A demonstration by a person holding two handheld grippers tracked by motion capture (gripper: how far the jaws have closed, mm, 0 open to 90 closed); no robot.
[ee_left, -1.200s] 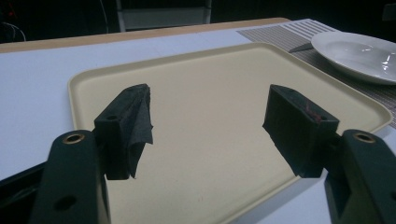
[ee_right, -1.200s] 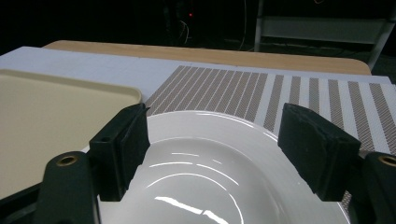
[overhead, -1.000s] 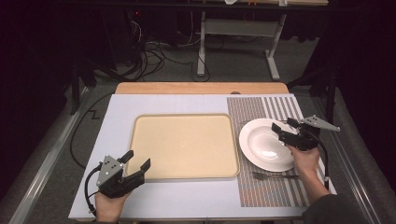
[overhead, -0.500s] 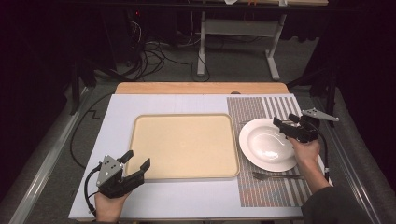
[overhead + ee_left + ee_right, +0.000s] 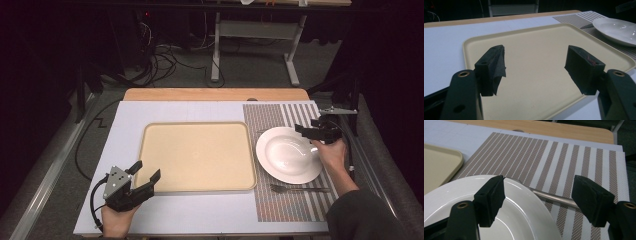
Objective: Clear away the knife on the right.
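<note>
A bare cream tray [image 5: 197,155] lies mid-table. To its right, a white deep plate [image 5: 289,154] rests on a striped placemat [image 5: 280,210], with a fork [image 5: 300,189] lying in front of the plate. My right gripper [image 5: 306,126] hovers open over the plate's far right rim [image 5: 486,210]; between its jaws a metal utensil handle [image 5: 554,197] shows behind the plate, partly hidden by it. My left gripper [image 5: 146,170] stands open at the tray's near left corner [image 5: 536,82], with nothing between its fingers.
The white table board [image 5: 125,120] ends at a wooden strip [image 5: 215,94] along its far edge. Cables and a metal stand [image 5: 250,55] lie on the dark floor beyond. A cable [image 5: 82,145] trails off the table's left side.
My right gripper has shifted a little farther away, from over the plate's right side to its far right rim. The left gripper has stayed put.
</note>
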